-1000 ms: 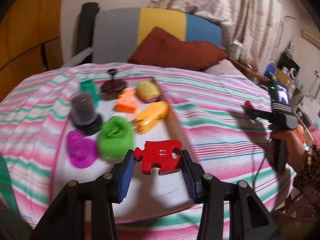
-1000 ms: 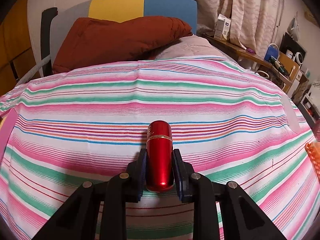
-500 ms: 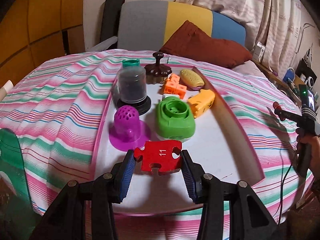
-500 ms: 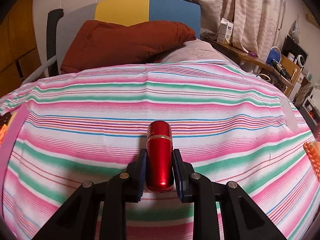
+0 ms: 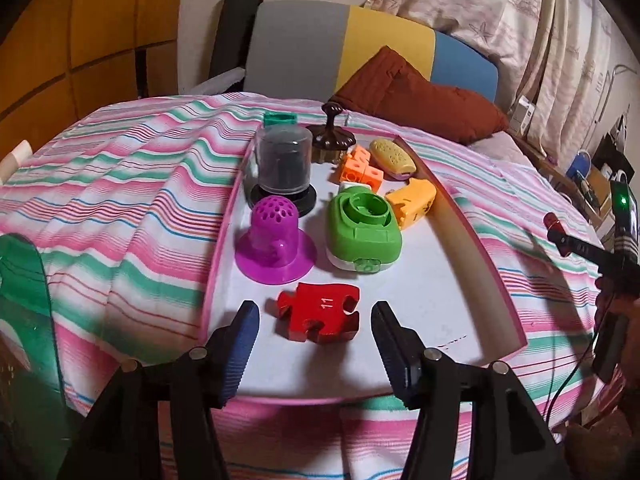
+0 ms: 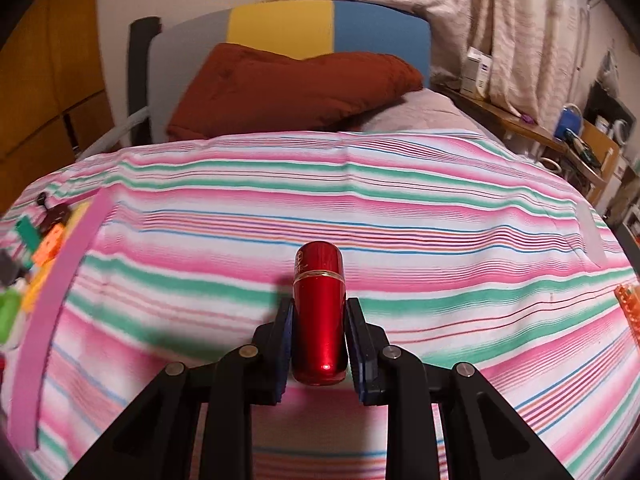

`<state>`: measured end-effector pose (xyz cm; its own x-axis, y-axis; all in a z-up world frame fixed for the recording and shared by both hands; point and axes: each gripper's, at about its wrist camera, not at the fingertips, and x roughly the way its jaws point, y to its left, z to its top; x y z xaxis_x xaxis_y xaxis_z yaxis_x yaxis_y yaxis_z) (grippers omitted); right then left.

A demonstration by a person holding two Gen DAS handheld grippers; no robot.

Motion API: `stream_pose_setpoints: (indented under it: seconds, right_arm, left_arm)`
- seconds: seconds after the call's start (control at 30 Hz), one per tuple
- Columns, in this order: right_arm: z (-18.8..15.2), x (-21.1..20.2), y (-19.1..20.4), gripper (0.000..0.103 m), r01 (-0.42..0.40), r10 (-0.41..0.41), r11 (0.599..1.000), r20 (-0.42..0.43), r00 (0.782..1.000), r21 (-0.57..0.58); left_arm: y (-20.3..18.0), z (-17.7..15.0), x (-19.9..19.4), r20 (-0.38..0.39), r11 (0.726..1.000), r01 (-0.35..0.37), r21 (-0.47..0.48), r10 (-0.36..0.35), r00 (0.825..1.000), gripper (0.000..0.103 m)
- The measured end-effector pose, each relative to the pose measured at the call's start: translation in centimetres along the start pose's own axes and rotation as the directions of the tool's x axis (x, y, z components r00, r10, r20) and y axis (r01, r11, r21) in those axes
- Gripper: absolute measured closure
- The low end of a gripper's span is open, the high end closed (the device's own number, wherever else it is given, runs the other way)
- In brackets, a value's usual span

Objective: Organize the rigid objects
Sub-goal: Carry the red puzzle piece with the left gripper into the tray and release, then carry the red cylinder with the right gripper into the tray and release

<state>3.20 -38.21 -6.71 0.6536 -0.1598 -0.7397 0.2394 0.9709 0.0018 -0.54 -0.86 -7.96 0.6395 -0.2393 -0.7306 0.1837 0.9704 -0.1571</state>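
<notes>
A red puzzle piece (image 5: 320,312) marked 11 lies on the white tray (image 5: 432,292) near its front edge. My left gripper (image 5: 316,320) is open, its blue pads apart on either side of the piece. Behind it on the tray stand a purple perforated dome (image 5: 276,240), a green round-topped toy (image 5: 362,232), a yellow toy (image 5: 412,202), orange cubes (image 5: 360,170), a clear-lidded black container (image 5: 284,164) and a brown knobbed lid (image 5: 332,136). My right gripper (image 6: 319,316) is shut on a red metallic cylinder (image 6: 319,312) above the striped bedspread; it also shows in the left wrist view (image 5: 560,232).
The tray's pink rim (image 6: 52,288) is at the left edge of the right wrist view. A rust-coloured pillow (image 6: 288,92) and a grey, yellow and blue headboard (image 5: 352,48) lie beyond. A green object (image 5: 20,280) stands at the left. A cluttered shelf (image 6: 560,136) is at the right.
My left gripper has opened and let go of the red puzzle piece, which now rests on the tray. My right gripper keeps holding the red cylinder and has shifted slightly left.
</notes>
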Motion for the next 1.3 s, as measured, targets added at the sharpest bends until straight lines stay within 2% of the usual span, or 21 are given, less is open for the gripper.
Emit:
stream_pose_setpoints:
  seconds: [0.27, 0.43, 0.8, 0.93, 1.07, 1.3]
  right_arm:
    - [-1.0, -2.7, 5.3, 0.078, -0.169, 0.169, 0.984, -0.015, 0.986, -0.054]
    - [-1.5, -4.1, 8.4, 0.078, -0.239, 0.237, 0.967, -0.037, 0.971, -0.091]
    - [-2.4, -7.6, 15.4, 0.078, -0.426, 0.417, 0.885, -0.088, 0.905, -0.185]
    - [-3.0, -7.7, 17.7, 0.078, -0.462, 0.445, 0.861, -0.125, 0.887, -0.212]
    - [-3.8, -7.6, 19.6, 0.078, -0.478, 0.451, 0.846, -0.163, 0.878, -0.235]
    - [-4.7, -6.9, 21.8, 0.078, -0.478, 0.432, 0.84, -0.218, 0.875, -0.256]
  left_arm:
    - [0.7, -0.3, -1.3, 0.017, 1.0, 0.005, -0.031, -0.005, 1.0, 0.044]
    - [0.7, -0.5, -1.8, 0.027, 1.0, 0.002, -0.027, -0.001, 1.0, 0.044]
    - [1.0, -0.5, -2.6, 0.052, 0.999, -0.028, -0.024, 0.029, 0.998, 0.044]
    - [1.0, -0.6, -2.7, 0.055, 0.999, -0.03, -0.016, 0.03, 0.998, 0.044]
    - [1.0, -0.6, -3.0, 0.06, 0.999, -0.037, -0.012, 0.037, 0.998, 0.044]
    - [1.2, -0.3, -3.4, 0.067, 0.998, -0.048, -0.034, 0.051, 0.996, 0.044]
